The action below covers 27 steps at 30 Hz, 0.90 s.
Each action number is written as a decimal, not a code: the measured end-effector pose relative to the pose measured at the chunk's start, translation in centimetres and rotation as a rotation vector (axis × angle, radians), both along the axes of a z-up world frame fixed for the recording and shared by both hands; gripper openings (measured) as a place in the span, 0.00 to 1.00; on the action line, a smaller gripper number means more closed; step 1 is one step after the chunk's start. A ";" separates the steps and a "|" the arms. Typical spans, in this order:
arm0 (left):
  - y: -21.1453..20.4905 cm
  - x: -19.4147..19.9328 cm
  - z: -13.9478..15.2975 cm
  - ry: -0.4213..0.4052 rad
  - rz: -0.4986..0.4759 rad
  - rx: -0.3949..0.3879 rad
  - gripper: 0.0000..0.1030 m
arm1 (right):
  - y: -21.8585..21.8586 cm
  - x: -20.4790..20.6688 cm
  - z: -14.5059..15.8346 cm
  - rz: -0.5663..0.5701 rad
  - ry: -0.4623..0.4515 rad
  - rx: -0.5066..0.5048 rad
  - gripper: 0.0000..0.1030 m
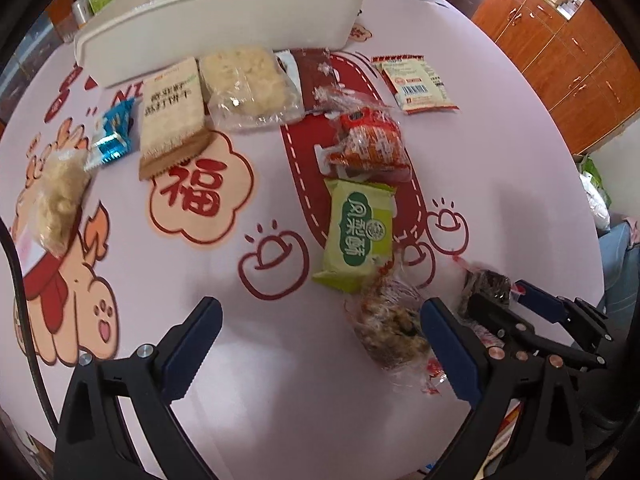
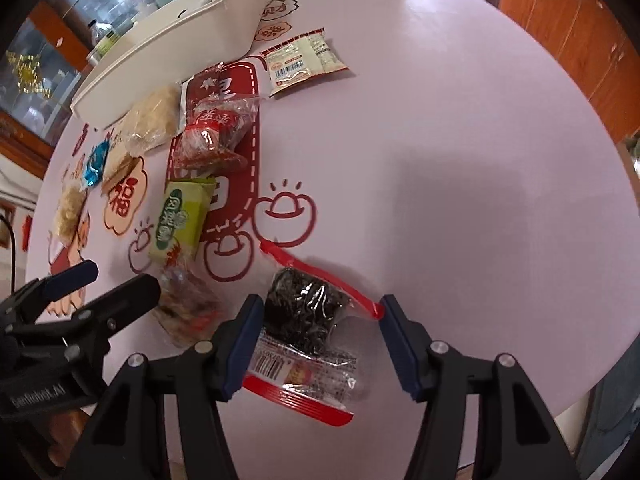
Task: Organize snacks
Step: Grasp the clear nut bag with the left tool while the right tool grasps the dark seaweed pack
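Right claw (image 2: 318, 344) straddling seaweed pack (image 2: 306, 312), jaws wide, lining up grab for bin (image 2: 180, 46); left claw (image 1: 320, 348) hovering wide.

Left tongs (image 1: 320, 344) are held low with the jaws spread wide and nothing between them. Right tongs (image 2: 320, 344) sit just beside them on the right, jaws likewise spread wide, not clamped.
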<state>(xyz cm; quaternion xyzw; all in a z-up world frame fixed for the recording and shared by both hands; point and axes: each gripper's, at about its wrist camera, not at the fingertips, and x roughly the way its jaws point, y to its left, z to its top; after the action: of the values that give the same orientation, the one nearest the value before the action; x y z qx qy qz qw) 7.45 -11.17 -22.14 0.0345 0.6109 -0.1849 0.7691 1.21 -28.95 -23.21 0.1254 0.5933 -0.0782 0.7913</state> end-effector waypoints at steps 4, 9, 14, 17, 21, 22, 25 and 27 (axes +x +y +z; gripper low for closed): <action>-0.8 -0.1 -0.4 0.022 -0.014 -0.004 0.96 | -1.6 -0.7 0.2 -0.042 -0.005 0.002 0.58; -2.5 -0.1 -1.2 0.070 -0.031 -0.001 0.95 | -2.5 -1.4 0.1 -0.070 -0.014 0.019 0.58; -3.3 0.0 -2.4 0.122 -0.027 0.021 0.85 | -2.8 -1.9 0.1 -0.081 -0.024 0.013 0.58; -4.1 -0.6 -2.3 0.061 -0.080 0.071 0.56 | -2.7 -2.2 0.1 -0.071 -0.028 0.004 0.58; -4.2 -0.9 -2.3 0.042 -0.123 0.067 0.44 | -2.1 -2.1 0.2 -0.048 -0.031 -0.024 0.57; -4.1 -1.0 -2.3 0.041 -0.129 0.070 0.44 | -2.1 -2.2 0.3 -0.041 -0.032 -0.029 0.57; -3.4 -1.4 -2.3 0.033 -0.151 0.088 0.43 | -1.3 -2.1 0.4 -0.008 -0.036 -0.045 0.52; -3.2 -1.5 -2.1 0.016 -0.161 0.105 0.43 | -0.8 -2.0 0.5 0.014 -0.042 -0.038 0.43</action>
<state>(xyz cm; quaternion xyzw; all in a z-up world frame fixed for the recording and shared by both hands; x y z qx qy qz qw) 5.98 -14.32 -24.23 0.1224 0.6211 -0.2142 0.7439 -0.80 -29.74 -22.70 0.1076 0.5757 -0.0815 0.8064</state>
